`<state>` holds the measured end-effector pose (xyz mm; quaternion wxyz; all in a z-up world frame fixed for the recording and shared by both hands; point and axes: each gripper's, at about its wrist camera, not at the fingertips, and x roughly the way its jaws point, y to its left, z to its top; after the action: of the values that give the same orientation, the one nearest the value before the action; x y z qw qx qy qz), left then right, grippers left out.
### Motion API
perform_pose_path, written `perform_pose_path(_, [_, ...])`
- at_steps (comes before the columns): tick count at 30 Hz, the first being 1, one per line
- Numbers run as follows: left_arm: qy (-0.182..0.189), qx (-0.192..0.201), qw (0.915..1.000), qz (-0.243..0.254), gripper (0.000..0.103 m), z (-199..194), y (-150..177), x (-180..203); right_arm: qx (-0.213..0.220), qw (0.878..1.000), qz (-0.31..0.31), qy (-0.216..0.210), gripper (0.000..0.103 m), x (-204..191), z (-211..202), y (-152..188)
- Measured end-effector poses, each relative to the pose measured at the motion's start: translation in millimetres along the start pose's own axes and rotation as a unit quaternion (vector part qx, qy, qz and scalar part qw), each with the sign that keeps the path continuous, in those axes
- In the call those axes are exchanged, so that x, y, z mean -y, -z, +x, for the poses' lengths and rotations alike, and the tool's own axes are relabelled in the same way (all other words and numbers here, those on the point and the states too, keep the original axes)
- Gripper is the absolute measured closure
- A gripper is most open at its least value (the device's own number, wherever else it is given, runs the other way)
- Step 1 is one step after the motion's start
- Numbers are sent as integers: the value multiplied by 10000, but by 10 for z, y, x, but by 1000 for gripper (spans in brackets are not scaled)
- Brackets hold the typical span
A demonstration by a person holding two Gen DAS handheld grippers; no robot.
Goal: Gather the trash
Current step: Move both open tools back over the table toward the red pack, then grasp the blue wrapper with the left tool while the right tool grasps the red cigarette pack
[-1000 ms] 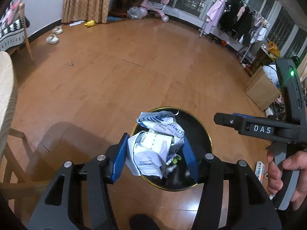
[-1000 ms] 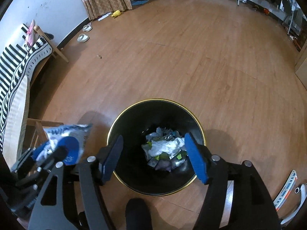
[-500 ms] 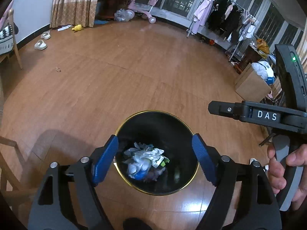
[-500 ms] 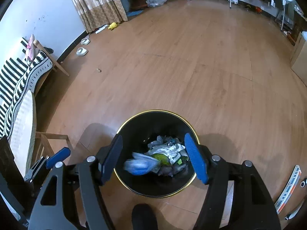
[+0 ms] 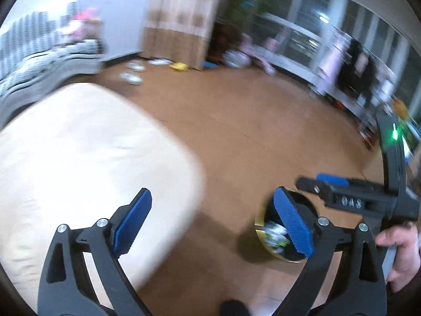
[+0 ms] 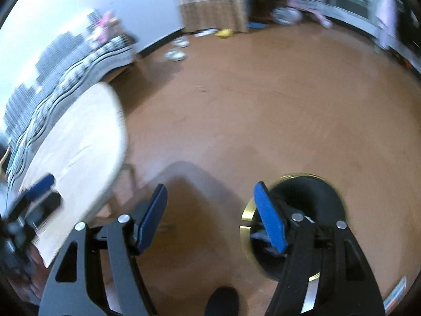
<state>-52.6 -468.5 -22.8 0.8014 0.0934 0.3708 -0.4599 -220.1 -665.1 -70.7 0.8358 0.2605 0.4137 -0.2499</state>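
The black trash bin with a gold rim (image 5: 259,226) stands on the wooden floor, with crumpled white wrappers (image 5: 275,234) inside. In the left wrist view my left gripper (image 5: 211,197) hangs over the edge of a light tabletop (image 5: 79,158). Its jaws are opening wide and hold nothing, and the bin sits behind its right finger. My right gripper (image 6: 210,192) is open and empty above bare floor, with the bin (image 6: 315,197) behind its right finger. A hand (image 5: 400,245) holds the right gripper's handle at the right edge of the left wrist view. Both views are motion-blurred.
The pale table (image 6: 79,152) fills the left side, with a wooden leg (image 6: 131,176) under its edge. A black-and-white striped cloth (image 6: 65,79) lies beyond it. Slippers (image 6: 175,54), a curtain (image 5: 181,15) and a clothes rack (image 5: 350,65) line the far walls.
My left gripper let go of the white wrapper, which fell into the bin, and its jaws widened. Both grippers then swung up and left, away from the bin and toward the table.
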Motion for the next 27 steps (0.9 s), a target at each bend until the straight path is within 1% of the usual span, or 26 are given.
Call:
perform_pose_path(1, [-249,106,9995,-168,11,-191,-7,-309,-32,9997,-195,-111,36,-260,49,-5])
perform_pose_path(3, [-627,258,9969,-393,11,-474,13,-757,-102,9981,-527,-316,36,-728,133,9])
perform_pose_path(4, [-928,344,9933,-596,11,-675,54,-1097,-155,9961,-724,-484,36,-1030,184,21])
perform_pose_path(5, [-1118,366,9904,-729,11,-813,91,-1333,-203,9942,-862,-619,36,-1271,220,37])
perform_pose_path(7, [-1481,432,9829,-1010,11,-1111,187,-1818,-357,9875,-1195,-965,36,-1907,314,96])
perform_pose_path(8, [-1690,494,9770,-1199,11,-1308,282,-2132,-401,9849,-1305,-1061,36,-2114,343,121])
perform_pose_path(9, [-1854,551,9716,-1367,11,-1482,376,-2408,-466,9801,-1503,-1211,36,-2479,389,169])
perform_pose_path(10, [-2072,617,9636,-1571,11,-1694,499,-2733,-499,9772,-1601,-1304,34,-2681,406,187])
perform_pose_path(12, [-2391,670,9509,-1849,11,-1999,708,-3200,-608,9660,-1909,-1632,32,-3286,453,287])
perform_pose_path(13, [-2552,677,9432,-2015,11,-2147,831,-3461,-692,9566,-2135,-1857,32,-3684,498,366])
perform_pose_path(14, [-2635,673,9389,-2110,11,-2215,905,-3605,-750,9508,-2266,-1976,31,-3913,524,401])
perform_pose_path(16, [-2933,610,9230,-2415,11,-2417,1152,-4100,-881,9346,-2593,-2271,28,-4506,615,486])
perform_pose_path(18, [-3085,537,9134,-2599,11,-2517,1291,-4430,-970,9140,-3043,-2503,26,-5116,722,573])
perform_pose_path(19, [-3130,493,9087,-2719,11,-2560,1370,-4637,-991,9049,-3246,-2568,25,-5345,771,609])
perform_pose_path(21, [-3089,475,9056,-2867,11,-2593,1432,-4876,-1019,8818,-3756,-2664,24,-5886,917,696])
perform_pose_path(22, [-3040,466,9053,-2931,11,-2592,1445,-4974,-1034,8727,-3935,-2699,24,-6041,991,701])
perform_pose_path(23, [-2988,441,9053,-2987,11,-2575,1469,-5102,-1041,8603,-4180,-2725,24,-6245,1043,753])
perform_pose_path(24, [-2938,439,9072,-2980,11,-2551,1476,-5199,-1048,8480,-4413,-2741,24,-6399,1084,816])
perform_pose_path(25, [-2916,431,9087,-2956,11,-2535,1501,-5213,-986,8326,-4729,-2708,24,-6572,1148,874])
perform_pose_path(26, [-2849,386,9131,-2891,11,-2492,1496,-5287,-907,8173,-4995,-2726,24,-6733,1197,910])
perform_pose_path(27, [-2790,372,9158,-2866,11,-2458,1448,-5347,-870,8086,-5131,-2744,24,-6848,1235,925])
